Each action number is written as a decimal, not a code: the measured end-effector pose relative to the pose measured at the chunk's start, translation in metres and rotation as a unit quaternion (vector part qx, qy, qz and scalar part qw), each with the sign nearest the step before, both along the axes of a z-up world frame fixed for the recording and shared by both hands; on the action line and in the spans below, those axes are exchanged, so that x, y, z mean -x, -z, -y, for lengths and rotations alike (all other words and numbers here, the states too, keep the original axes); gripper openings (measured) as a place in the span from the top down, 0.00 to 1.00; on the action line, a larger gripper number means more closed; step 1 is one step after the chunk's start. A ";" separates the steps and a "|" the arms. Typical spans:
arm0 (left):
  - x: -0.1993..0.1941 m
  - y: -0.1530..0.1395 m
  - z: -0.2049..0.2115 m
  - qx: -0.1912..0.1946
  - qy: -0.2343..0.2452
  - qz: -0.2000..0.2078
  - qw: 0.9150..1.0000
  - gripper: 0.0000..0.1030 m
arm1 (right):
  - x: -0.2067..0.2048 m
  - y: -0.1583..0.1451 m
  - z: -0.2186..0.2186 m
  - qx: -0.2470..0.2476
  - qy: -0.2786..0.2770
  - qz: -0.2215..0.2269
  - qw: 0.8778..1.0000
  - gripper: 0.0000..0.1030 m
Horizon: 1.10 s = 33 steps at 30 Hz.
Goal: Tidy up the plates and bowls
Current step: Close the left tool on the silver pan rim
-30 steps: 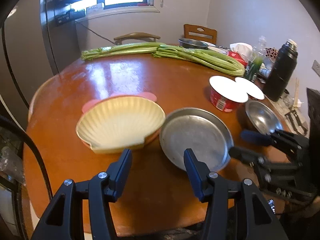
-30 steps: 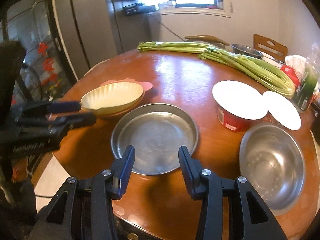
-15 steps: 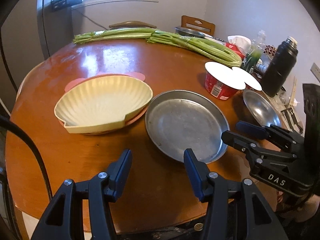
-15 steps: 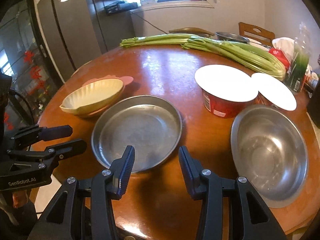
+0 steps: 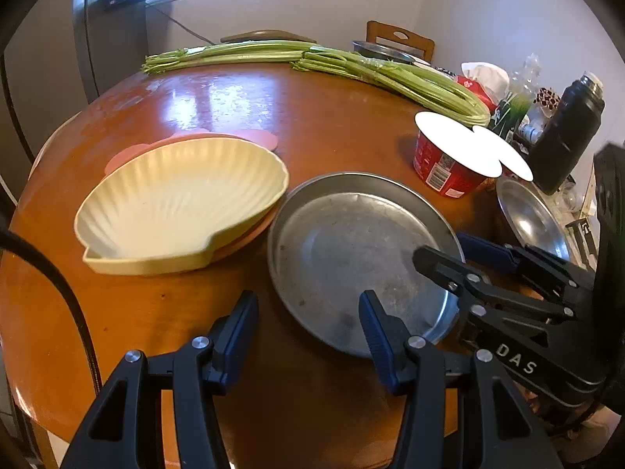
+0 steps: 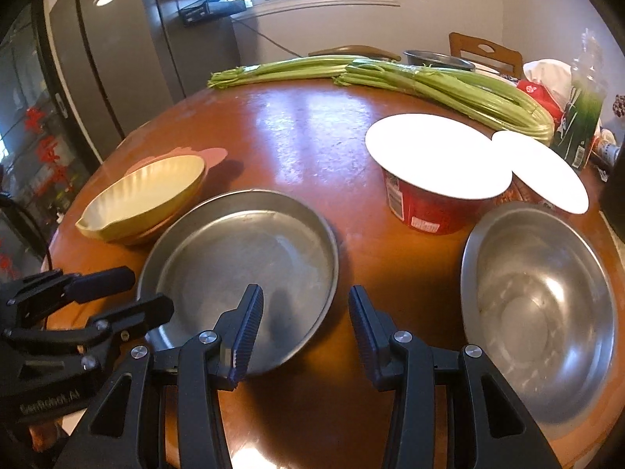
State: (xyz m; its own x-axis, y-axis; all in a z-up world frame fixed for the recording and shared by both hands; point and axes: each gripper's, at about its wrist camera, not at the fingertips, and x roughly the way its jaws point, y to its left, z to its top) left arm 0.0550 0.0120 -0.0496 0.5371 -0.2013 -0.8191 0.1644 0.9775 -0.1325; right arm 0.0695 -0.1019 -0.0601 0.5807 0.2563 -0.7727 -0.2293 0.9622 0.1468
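Both grippers have closed in on the pan (image 6: 242, 269) at the table's (image 5: 273, 117) near edge, beside the shell dish (image 5: 183, 203); left gripper (image 5: 308, 320) and right gripper (image 6: 304, 312) gape wide, empty, right perhaps straddling its rim, so a lift looks imminent

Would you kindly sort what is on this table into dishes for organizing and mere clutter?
For the job: shell-shaped dish, pink plate, flat metal pan, steel bowl.

Just lying about: celery, red cups, black flask.
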 end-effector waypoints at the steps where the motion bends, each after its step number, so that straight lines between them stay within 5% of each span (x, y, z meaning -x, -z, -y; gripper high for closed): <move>1: -0.001 0.001 0.002 -0.001 0.002 -0.001 1.000 0.48 | -0.002 0.001 -0.001 0.003 0.000 -0.001 1.000 0.55; 17: -0.012 0.011 0.014 -0.034 -0.008 0.006 0.999 0.56 | -0.013 0.011 -0.012 0.046 -0.015 0.016 0.999 0.61; 33: 0.006 0.000 0.023 -0.039 -0.001 0.019 0.999 0.59 | 0.009 -0.003 -0.002 0.025 -0.015 0.020 0.999 0.63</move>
State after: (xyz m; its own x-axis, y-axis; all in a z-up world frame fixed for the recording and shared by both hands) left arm 0.0489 -0.0111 -0.0501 0.5691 -0.1364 -0.8108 0.1660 0.9849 -0.0492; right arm 0.0603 -0.1001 -0.0570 0.6036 0.2366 -0.7614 -0.2636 0.9605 0.0895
